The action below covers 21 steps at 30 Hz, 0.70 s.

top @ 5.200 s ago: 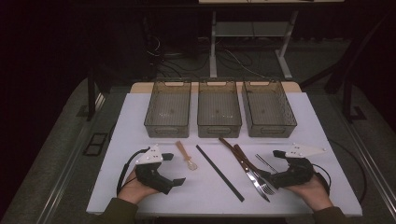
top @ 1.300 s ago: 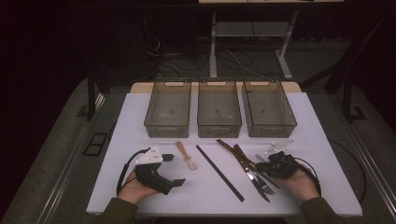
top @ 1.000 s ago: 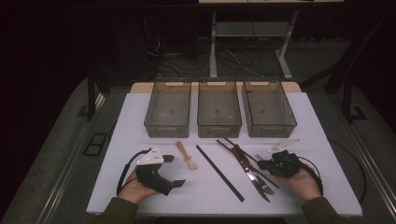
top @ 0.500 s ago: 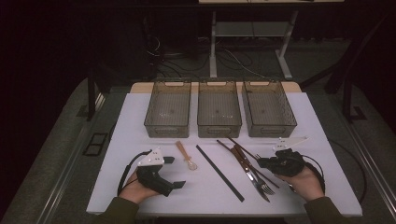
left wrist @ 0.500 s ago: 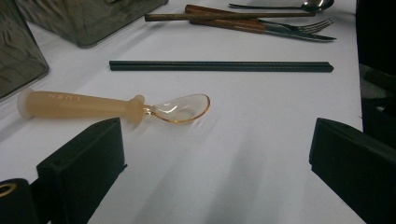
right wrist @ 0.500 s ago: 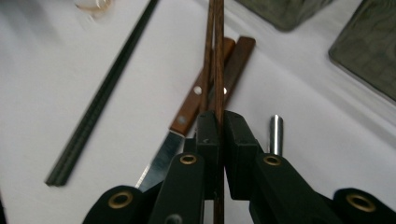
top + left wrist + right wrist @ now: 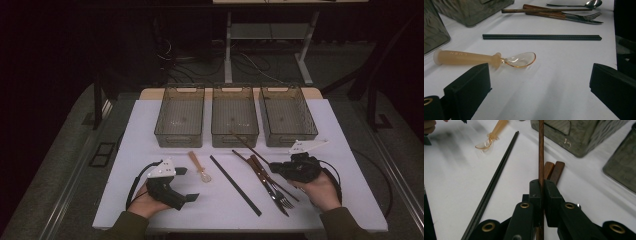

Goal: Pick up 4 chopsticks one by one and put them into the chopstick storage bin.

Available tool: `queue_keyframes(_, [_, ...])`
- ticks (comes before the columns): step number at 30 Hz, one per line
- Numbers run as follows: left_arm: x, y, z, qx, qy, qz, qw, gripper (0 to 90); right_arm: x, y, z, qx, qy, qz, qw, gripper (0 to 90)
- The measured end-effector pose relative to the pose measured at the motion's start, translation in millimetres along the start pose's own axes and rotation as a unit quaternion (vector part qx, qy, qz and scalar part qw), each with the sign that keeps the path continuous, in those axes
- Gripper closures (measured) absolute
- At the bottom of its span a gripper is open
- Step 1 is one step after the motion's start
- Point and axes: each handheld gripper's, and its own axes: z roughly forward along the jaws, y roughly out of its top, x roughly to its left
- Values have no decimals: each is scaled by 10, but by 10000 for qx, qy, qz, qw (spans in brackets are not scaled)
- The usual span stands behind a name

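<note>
Since earlier, my right claw (image 7: 541, 187) has pinched the long brown wooden chopstick (image 7: 541, 150) and tilted it up for sorting; my left claw (image 7: 539, 82) rests agape, empty.

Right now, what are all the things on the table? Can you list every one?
Bins: three, clear grey, in a row at the far side of the table.
Table cover: one, white, under everything.
Small spoon: one, see-through orange, in front of the left gripper.
Black chopsticks: one pair, lying together in the middle.
Wooden stick: one, brown, lifted at an angle in the right gripper.
Fork and knife: one each, wood-brown handles, metal ends, lying beside the right gripper.
Metal spoon: one, silver, just past the fork.
Left gripper: black, jaws open, resting near the small spoon.
Right gripper: black, jaws shut on the wooden stick.
</note>
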Motion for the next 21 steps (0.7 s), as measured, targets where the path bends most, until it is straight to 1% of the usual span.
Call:
queue_keyframes(5, [-10, 2, -1, -35, -26, -18, 10000, 24, 7, 66, 43, -34, 20, 9, 10000, 851])
queue_keyframes(8, [-5, 5, -8, -39, -26, -28, 10000, 23, 25, 141, 81, -95, 46, 31, 9999, 851])
queue_keyframes(10, [-4, 5, -10, -36, -20, -24, 10000, 24, 35, 187, 119, -109, 58, -1, 9999, 851])
queue_keyframes(17, [-9, 7, -8, -41, -14, 11, 10000, 24, 96, 335, 255, -50, 85, -65, 9999, 851])
queue_keyframes(21, [-8, 8, -6, -42, -10, 3, 10000, 24, 128, 406, 317, 5, 56, -58, 10000, 851])
